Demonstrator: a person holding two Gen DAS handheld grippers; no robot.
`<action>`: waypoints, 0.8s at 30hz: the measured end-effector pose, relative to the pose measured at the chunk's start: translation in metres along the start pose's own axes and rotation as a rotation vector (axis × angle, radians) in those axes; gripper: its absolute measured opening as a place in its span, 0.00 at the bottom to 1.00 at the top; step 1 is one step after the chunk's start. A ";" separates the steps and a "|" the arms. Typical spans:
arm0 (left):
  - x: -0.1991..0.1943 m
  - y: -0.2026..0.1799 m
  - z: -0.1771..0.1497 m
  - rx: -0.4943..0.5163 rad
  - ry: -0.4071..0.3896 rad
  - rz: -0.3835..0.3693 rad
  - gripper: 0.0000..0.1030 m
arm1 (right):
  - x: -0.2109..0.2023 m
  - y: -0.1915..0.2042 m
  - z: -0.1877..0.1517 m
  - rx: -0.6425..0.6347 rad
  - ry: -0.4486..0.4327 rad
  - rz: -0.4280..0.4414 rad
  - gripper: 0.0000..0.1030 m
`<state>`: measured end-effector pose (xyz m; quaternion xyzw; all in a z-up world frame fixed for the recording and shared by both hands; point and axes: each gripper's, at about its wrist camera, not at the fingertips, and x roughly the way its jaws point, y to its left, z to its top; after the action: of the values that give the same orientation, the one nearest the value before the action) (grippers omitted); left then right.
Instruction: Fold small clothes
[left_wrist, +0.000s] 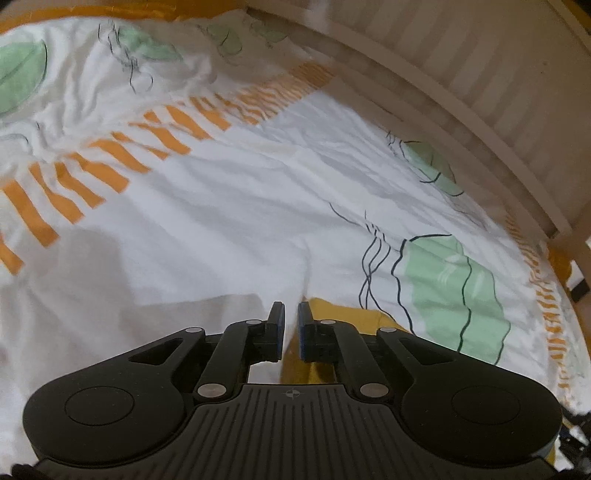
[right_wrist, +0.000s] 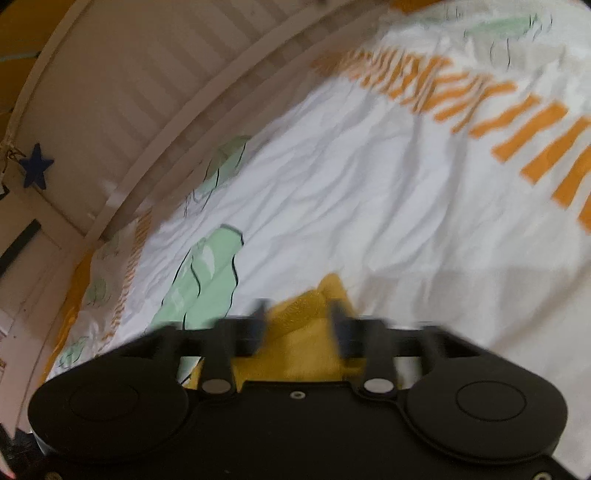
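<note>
A mustard-yellow small garment (left_wrist: 343, 314) lies on the white patterned bedsheet (left_wrist: 221, 206), just right of and under my left gripper (left_wrist: 291, 314). The left jaws stand close together with a narrow gap, and I cannot tell whether they pinch cloth. In the right wrist view the same yellow garment (right_wrist: 306, 332) is bunched between the blurred fingers of my right gripper (right_wrist: 299, 314). The right jaws stand wide apart around the cloth, without closing on it.
The white slatted crib rail (left_wrist: 461, 85) runs along the far side of the sheet; it also shows in the right wrist view (right_wrist: 147, 110). A dark blue star (right_wrist: 36, 170) hangs at the left. The sheet carries orange stripes (left_wrist: 110, 162) and green leaf prints (left_wrist: 450, 295).
</note>
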<state>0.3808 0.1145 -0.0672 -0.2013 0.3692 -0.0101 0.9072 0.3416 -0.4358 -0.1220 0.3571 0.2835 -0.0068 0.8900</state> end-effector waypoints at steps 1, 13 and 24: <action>-0.006 -0.001 -0.001 0.020 -0.007 0.006 0.12 | -0.005 0.002 0.002 -0.014 -0.013 -0.007 0.70; -0.064 -0.036 -0.074 0.350 0.078 -0.011 0.42 | -0.037 0.078 -0.031 -0.359 0.042 -0.043 0.83; -0.038 -0.021 -0.094 0.392 0.180 0.002 0.50 | 0.017 0.161 -0.091 -0.713 0.194 -0.079 0.92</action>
<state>0.2926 0.0681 -0.0947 -0.0190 0.4400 -0.0985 0.8924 0.3447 -0.2546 -0.0820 0.0124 0.3645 0.0921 0.9266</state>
